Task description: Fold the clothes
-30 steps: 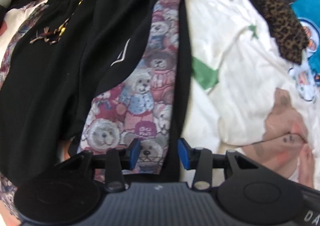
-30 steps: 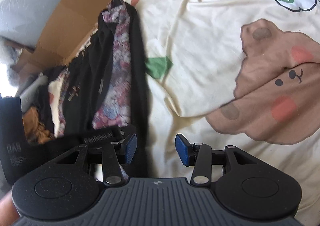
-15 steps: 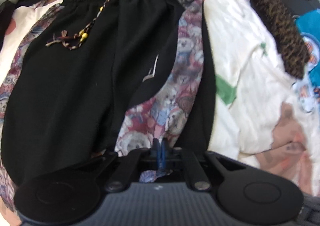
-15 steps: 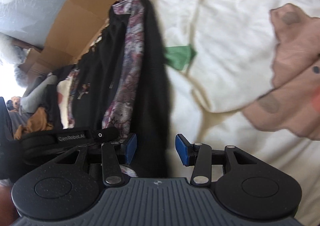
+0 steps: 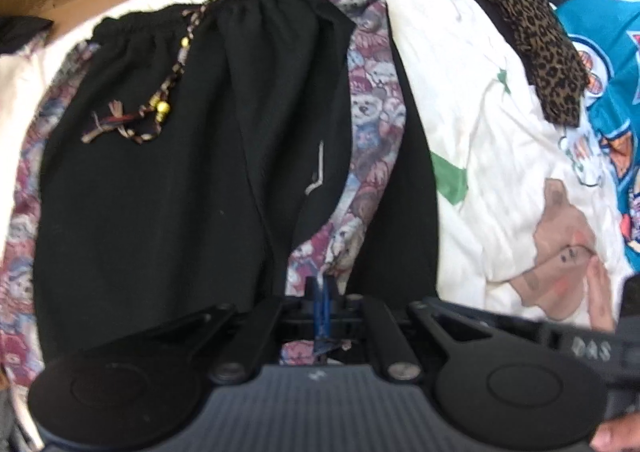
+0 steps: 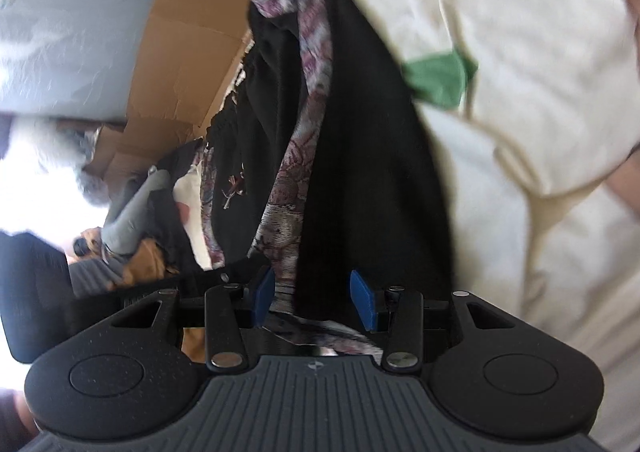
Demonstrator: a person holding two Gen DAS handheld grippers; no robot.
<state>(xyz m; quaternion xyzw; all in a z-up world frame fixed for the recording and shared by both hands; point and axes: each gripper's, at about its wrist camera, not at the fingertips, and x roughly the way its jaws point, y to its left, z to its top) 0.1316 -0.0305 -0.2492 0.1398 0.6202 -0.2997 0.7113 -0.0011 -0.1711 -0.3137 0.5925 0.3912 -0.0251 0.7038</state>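
The left gripper (image 5: 322, 306) pinches the teddy-bear cloth (image 5: 374, 132) beside the black shorts (image 5: 160, 192). The right gripper (image 6: 314, 298) is wide open around that cloth's edge.

bright daylight | blown-out glare at left | motion blur | fisheye-warped edges

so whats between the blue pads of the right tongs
In the right wrist view, the black garment with teddy-bear print panels lies between the open right tongs' blue pads, not yet clamped.
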